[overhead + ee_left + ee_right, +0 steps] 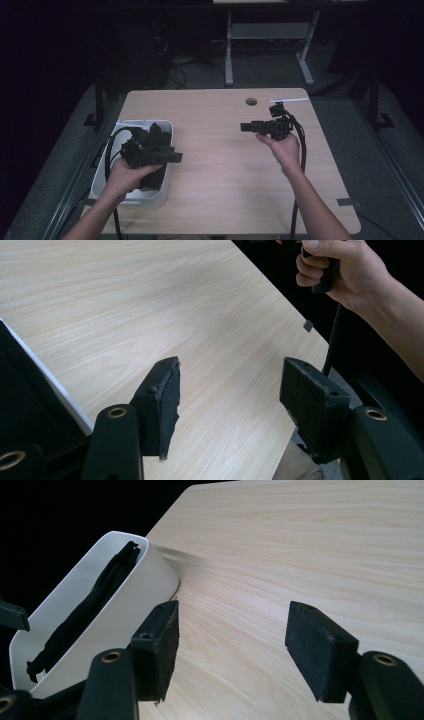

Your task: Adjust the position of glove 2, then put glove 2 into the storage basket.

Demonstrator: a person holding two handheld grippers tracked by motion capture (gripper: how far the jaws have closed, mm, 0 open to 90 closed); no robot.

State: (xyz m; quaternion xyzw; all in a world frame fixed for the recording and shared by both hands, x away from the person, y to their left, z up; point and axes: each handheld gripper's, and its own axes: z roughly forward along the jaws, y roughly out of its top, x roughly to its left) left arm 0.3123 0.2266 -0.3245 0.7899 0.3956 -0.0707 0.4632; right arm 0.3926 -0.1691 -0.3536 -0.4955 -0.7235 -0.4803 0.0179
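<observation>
White bin [162,192] sits at the table's [225,170] left edge, holding dark fabric [95,600] — what kind is hard to make out, partly hidden by the left gripper [172,154] above it. Left gripper jaws wide, empty. Right gripper [246,127] — well apart over bare wood — likewise wide and empty.

Overhead camera looking down on the table [220,165], my two jaw cameras skimming close over it.
</observation>
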